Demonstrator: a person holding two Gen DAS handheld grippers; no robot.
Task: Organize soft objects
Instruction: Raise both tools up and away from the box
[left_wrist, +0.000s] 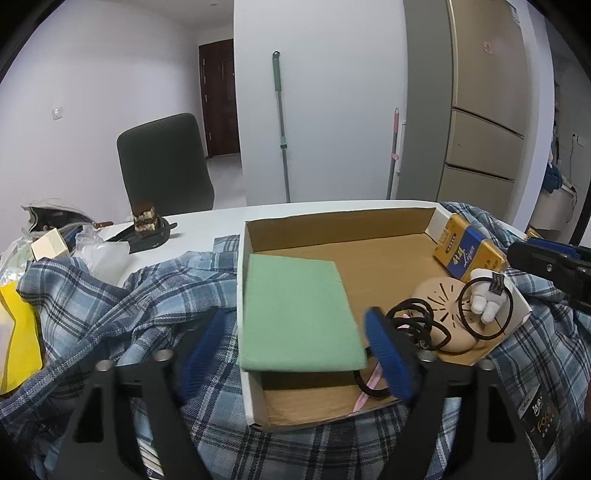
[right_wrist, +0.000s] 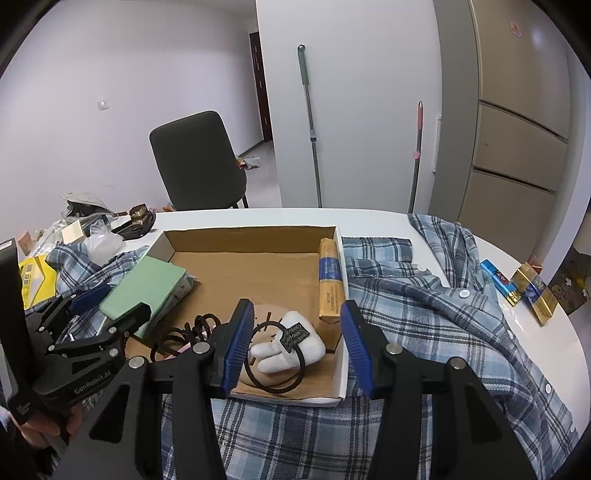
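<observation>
A shallow cardboard box (left_wrist: 369, 254) (right_wrist: 255, 258) sits on a blue plaid shirt (left_wrist: 147, 295) (right_wrist: 424, 314). Inside it lie a green folded cloth (left_wrist: 299, 314) (right_wrist: 147, 291), black hair ties (left_wrist: 417, 317) (right_wrist: 192, 328), a beige round pad (left_wrist: 439, 299), a white plush toy (left_wrist: 484, 299) (right_wrist: 291, 347) with a hair tie around it, and a yellow-blue pack (left_wrist: 465, 251) (right_wrist: 330, 280). My left gripper (left_wrist: 295, 354) (right_wrist: 110, 306) is open, its jaws on either side of the green cloth's near edge. My right gripper (right_wrist: 299, 347) is open above the plush toy at the box's near right corner.
The white table (right_wrist: 369, 218) holds clutter at the far left: a yellow packet (left_wrist: 18, 332), plastic bags, a black dish with cake (left_wrist: 147, 225). Blue and gold packs (right_wrist: 532, 291) lie at the right edge. A dark chair (right_wrist: 199, 162) stands behind the table.
</observation>
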